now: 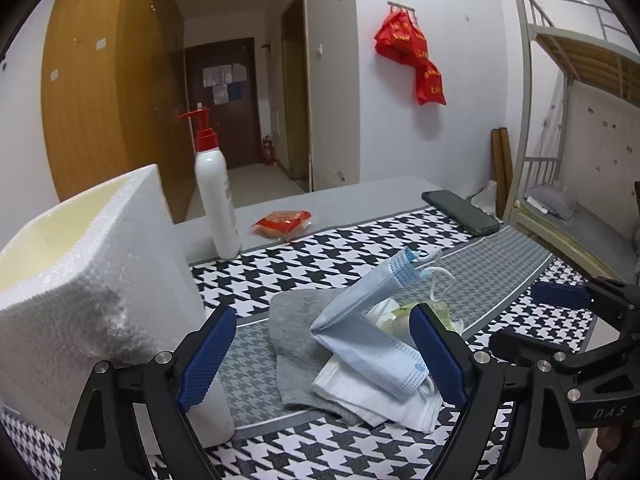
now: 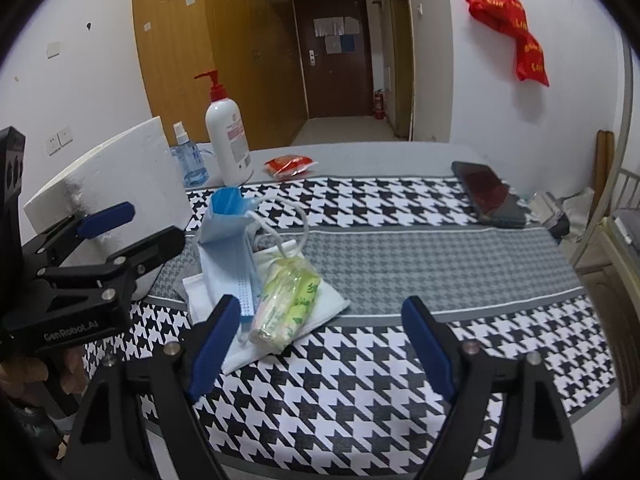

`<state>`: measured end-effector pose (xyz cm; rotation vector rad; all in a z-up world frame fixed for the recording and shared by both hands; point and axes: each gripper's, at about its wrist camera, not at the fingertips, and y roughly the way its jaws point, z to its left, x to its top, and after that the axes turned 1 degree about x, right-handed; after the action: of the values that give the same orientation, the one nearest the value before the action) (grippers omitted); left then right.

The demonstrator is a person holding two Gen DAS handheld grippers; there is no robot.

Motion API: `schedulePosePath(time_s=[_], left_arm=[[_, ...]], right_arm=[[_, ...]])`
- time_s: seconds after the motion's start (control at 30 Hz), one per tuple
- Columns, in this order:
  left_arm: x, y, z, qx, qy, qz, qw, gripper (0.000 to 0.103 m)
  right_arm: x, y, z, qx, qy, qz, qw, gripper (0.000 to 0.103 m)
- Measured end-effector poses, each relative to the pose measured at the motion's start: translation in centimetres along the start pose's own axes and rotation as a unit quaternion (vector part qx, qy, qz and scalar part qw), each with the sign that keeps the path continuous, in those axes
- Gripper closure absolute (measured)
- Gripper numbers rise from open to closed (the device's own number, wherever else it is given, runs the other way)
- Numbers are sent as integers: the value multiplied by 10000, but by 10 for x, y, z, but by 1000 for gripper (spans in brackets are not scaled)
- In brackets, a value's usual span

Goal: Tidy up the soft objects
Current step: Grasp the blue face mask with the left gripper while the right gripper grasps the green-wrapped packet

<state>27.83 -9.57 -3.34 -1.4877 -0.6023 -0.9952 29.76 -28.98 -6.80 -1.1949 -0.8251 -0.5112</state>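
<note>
A pile of soft things lies on the houndstooth cloth: a grey sock (image 1: 298, 344), a folded blue face mask (image 1: 360, 320) (image 2: 226, 248), a white mask (image 1: 372, 396) (image 2: 320, 308) under it, and a yellow-green tissue pack (image 2: 286, 304) (image 1: 436, 312). My left gripper (image 1: 320, 356) is open, its jaws on either side of the pile, close over it. My right gripper (image 2: 320, 348) is open and empty, just right of and in front of the pile. A white foam box (image 1: 92, 280) (image 2: 116, 184) stands left of the pile.
A white pump bottle (image 1: 216, 196) (image 2: 230, 140), a blue spray bottle (image 2: 190, 160), a red snack packet (image 1: 282, 222) (image 2: 290, 164) and a dark phone (image 1: 462, 212) (image 2: 490, 192) lie farther back. A bunk bed (image 1: 580, 120) stands to the right.
</note>
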Motion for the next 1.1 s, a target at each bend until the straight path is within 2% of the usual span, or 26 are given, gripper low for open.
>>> schedulePosePath(time_s=[0.1,0.33,0.43,0.53,0.6,0.67,0.77,0.93,1.1], left_arm=[[2,8,-6,-24,218,39,9998,14],[6,33,-5,-319,338,230,9987,28],[5,42,-6,-519,416,354,9972,40],[4,49,-5,-526,380,423,9970,48],[2,54,-3,-561,360,492,9966,57],[-1,57,-3,-598,366,550,9960,73],[-3,59,2,-696,265,525,9958,85],[-7,60,12,-1053,0,655,9923,90],[-8,53,18,-1038,-97,550,9930,90]], right_arm=[[-1,4,-1,43,26,42,10000,18],[-1,11,-3,98,75,122,9998,18],[-2,14,-5,119,95,175,9997,18],[-2,17,-6,117,124,219,9996,18],[-1,18,-6,134,134,240,9995,18],[1,21,-6,132,136,266,9995,18],[3,28,-3,241,129,371,9989,24],[5,40,6,188,-101,585,9981,33],[3,45,-1,121,-38,668,9977,36]])
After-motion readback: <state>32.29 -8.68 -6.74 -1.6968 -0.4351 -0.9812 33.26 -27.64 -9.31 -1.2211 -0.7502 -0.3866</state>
